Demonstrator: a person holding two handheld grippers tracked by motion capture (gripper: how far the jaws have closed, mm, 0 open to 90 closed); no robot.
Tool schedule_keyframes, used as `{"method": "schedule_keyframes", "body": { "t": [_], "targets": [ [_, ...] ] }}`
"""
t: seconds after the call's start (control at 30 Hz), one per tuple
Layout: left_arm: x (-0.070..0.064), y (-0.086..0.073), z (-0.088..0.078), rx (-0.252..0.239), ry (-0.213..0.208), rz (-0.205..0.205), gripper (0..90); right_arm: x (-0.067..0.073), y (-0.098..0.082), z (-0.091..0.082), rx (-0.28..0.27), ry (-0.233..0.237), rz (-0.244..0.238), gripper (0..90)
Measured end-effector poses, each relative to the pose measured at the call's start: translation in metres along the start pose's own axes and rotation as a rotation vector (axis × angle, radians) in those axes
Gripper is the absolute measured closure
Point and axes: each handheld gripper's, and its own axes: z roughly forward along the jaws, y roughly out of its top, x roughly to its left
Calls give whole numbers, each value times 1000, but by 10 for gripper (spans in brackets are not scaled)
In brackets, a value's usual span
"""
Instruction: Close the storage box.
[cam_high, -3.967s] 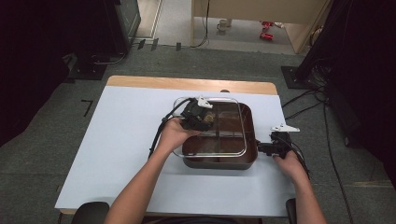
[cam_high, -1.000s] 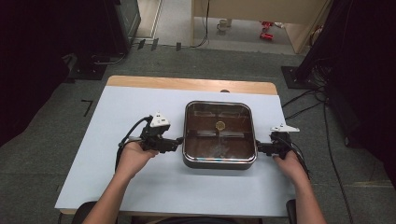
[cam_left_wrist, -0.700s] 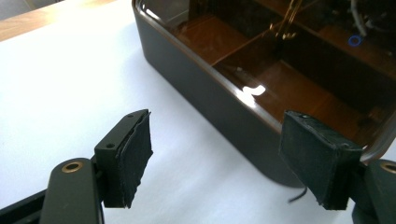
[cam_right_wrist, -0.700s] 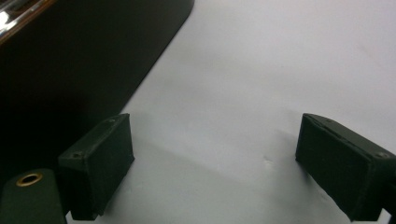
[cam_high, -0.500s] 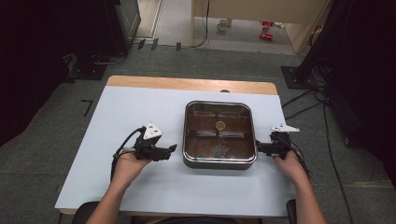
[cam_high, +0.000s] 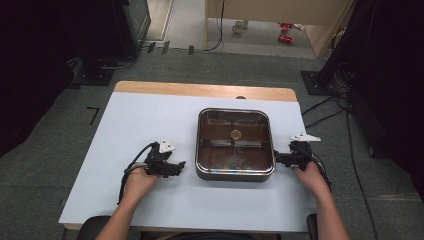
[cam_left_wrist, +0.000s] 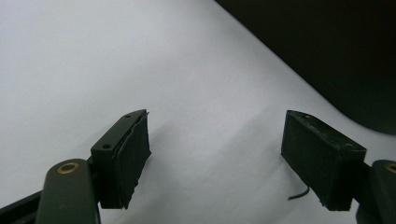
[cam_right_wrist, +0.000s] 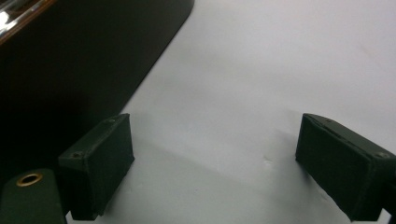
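Note:
A square metal pan (cam_high: 235, 175) with a brown inside stands on the white table sheet (cam_high: 125, 130), and a small yellow round thing (cam_high: 236, 133) lies in it. My left gripper (cam_high: 179, 168) is low over the sheet just left of the pan, pointing at its side. Its jaws have just been opening a little, and in the left gripper view the gripper (cam_left_wrist: 215, 158) stands open over bare sheet beside the pan's dark wall (cam_left_wrist: 336, 51). My right gripper (cam_high: 278, 159) sits at the pan's right side, and the right gripper view shows it (cam_right_wrist: 215, 168) open and empty next to the pan (cam_right_wrist: 70, 70).
The wooden table edge (cam_high: 200, 90) runs along the far side. Cables (cam_high: 320, 112) lie on the floor to the right, and dark stands (cam_high: 100, 70) rise at the back left. The sheet stretches bare to the left of the pan.
My left hand has sunk toward the sheet and drawn slightly nearer the person, staying left of the pan. Several seconds ago it was over the pan. The right hand has kept still.

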Motion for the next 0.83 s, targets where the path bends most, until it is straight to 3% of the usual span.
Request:
{"method": "schedule_keyframes", "body": {
  "t": [0.1,0.3,0.43,0.83],
  "targets": [
    [-1,0,3,-9,-4,15,208,0,0,0,0,0,0,108],
    [-1,-1,6,-32,-10,7,179,0,0,0,0,0,-1,108],
    [-3,-8,6,-83,-4,0,166,0,0,0,0,-1,-1,108],
    [-4,-8,6,-84,11,-2,159,0,0,0,0,0,0,108]
  ]
}}
